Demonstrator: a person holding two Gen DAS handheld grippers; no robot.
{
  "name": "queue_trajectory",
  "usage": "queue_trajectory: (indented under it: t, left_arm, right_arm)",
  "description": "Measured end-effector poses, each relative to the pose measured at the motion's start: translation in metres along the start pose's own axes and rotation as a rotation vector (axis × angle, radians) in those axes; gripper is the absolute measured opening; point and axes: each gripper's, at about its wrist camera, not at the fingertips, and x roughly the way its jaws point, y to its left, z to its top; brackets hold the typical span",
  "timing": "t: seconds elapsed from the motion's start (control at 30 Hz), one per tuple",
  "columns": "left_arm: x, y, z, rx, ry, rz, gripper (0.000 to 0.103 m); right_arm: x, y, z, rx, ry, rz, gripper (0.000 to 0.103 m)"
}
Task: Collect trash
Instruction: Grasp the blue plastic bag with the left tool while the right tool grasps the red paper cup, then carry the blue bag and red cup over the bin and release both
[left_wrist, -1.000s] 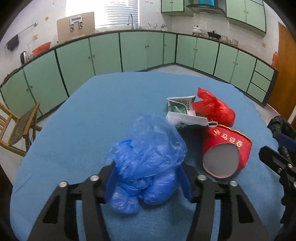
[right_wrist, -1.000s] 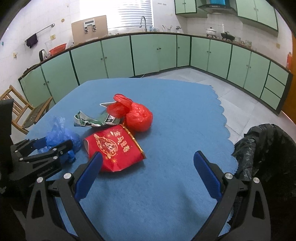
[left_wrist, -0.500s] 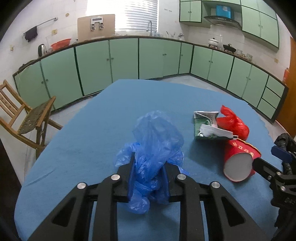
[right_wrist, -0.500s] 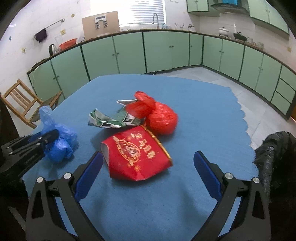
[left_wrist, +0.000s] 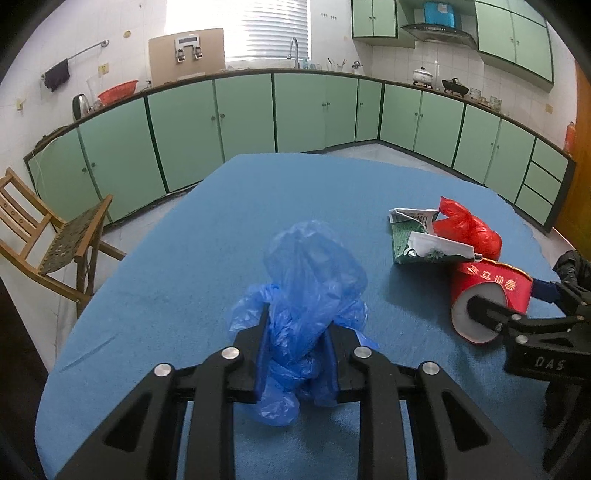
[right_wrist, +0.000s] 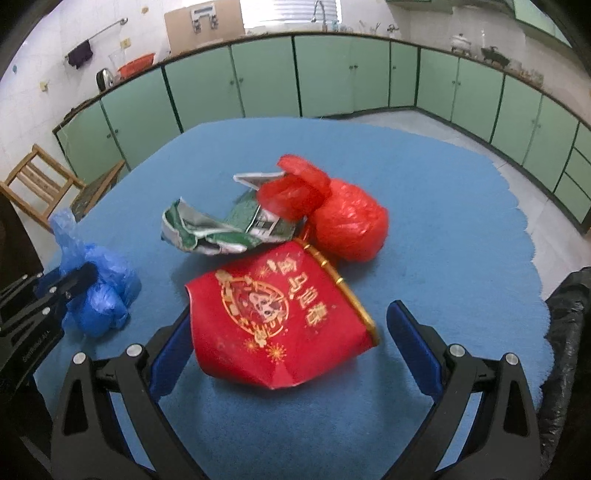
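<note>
I am pinching the blue plastic bag (left_wrist: 310, 295) between my left gripper (left_wrist: 295, 354) on the blue table (left_wrist: 177, 280), while my right gripper (right_wrist: 291, 354) is hanging wide open around the red paper cup (right_wrist: 277, 314) lying beside it.

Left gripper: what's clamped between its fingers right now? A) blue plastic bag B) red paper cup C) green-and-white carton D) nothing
A: in the left wrist view the left gripper has both fingers pressed into the bunched blue plastic bag, while the red paper cup and the carton lie apart on the table.
</note>
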Motion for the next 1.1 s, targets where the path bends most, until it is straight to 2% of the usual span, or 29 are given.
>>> queue_trajectory:
  t: [0.03, 0.1, 0.2, 0.43, 0.77, 1.1]
  left_arm:
    - [0.000, 0.000, 0.000, -0.001, 0.001, 0.000, 0.025]
    - [0.000, 0.000, 0.000, -0.005, 0.002, -0.001, 0.025]
    - [-0.001, 0.001, 0.000, -0.009, 0.005, -0.004, 0.025]
    - [-0.010, -0.001, 0.001, 0.000, -0.009, -0.015, 0.025]
    - [-0.032, -0.014, -0.007, 0.019, -0.034, -0.050, 0.025]
    - [-0.062, -0.042, -0.013, 0.042, -0.070, -0.103, 0.025]
  right_arm:
    - [0.001, 0.001, 0.000, -0.005, 0.009, 0.010, 0.095]
    - [0.001, 0.003, -0.002, -0.011, 0.019, 0.041, 0.082]
    - [-0.002, 0.003, -0.002, 0.005, 0.020, 0.066, 0.077]
    - [-0.018, 0.001, -0.014, 0.027, 0.007, 0.080, 0.076]
    - [-0.067, -0.015, -0.026, 0.060, -0.059, 0.074, 0.076]
    - [-0.117, -0.033, -0.044, 0.088, -0.114, 0.030, 0.076]
